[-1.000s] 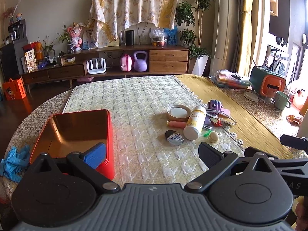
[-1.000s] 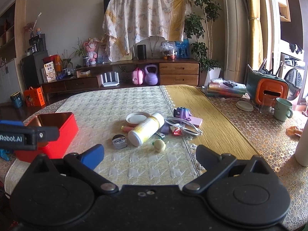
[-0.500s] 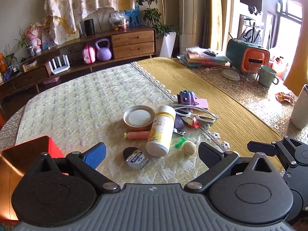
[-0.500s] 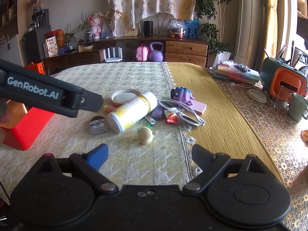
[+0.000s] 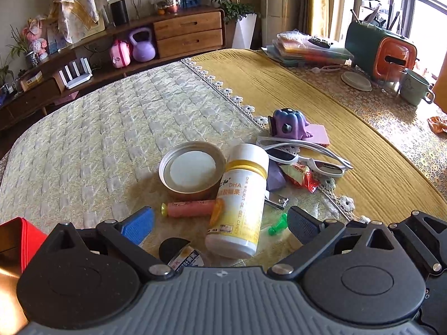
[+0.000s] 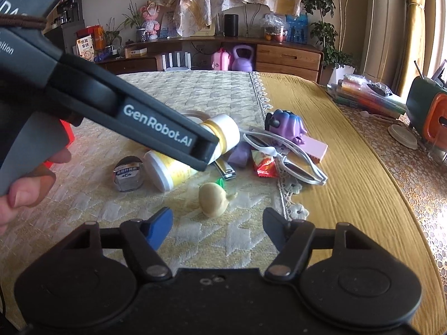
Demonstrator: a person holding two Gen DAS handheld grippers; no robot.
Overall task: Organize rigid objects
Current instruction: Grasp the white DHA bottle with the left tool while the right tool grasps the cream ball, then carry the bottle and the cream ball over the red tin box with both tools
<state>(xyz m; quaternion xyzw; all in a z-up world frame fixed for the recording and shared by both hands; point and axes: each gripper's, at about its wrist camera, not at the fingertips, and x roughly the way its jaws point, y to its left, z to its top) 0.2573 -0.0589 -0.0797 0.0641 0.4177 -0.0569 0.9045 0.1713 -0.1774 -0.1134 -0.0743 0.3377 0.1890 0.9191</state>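
Note:
A white bottle with a yellow band lies on its side in a small pile on the quilted cloth. My left gripper is open, with the bottle's base end between its blue and black fingers and neither pad touching it. My right gripper hovers just short of a cream snail toy. Its jaws are closing, with nothing between them. A corner of the red tin box shows at the far left. The left tool's dark housing crosses the right wrist view and hides the bottle's middle.
Around the bottle lie a round copper tin, pink tube, small tape measure, green pin, white sunglasses, purple toy, red wrapper and nail clipper. A person's hand holds the left tool.
The left gripper swung right, away from the red box, and came down over the bottle. The right gripper sank toward the snail toy and its fingers drew closer together.

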